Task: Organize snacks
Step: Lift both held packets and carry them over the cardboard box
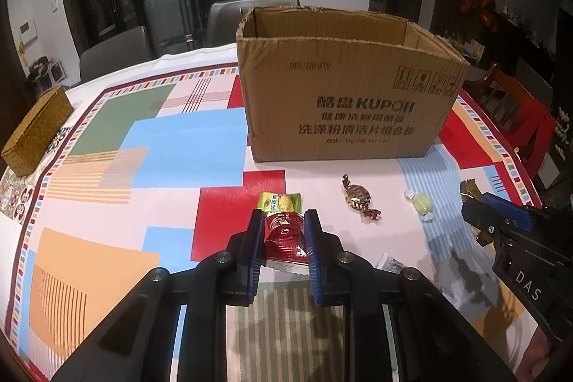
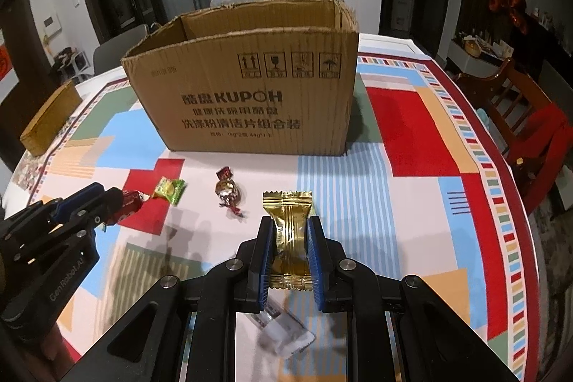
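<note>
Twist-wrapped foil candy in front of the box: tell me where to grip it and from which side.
Grip the twist-wrapped foil candy across its plump round middle, coming from above with the pads on its long sides. The twisted ends are thin and likely to slip. It lies flat on the tablecloth, apart from the green sachet, so there looks to be room.

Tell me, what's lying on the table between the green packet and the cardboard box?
Nothing: the left wrist view shows only bare tablecloth between the green packet and the cardboard box.

Bright overhead light, soft shadows, fisheye-warped dark corners.
</note>
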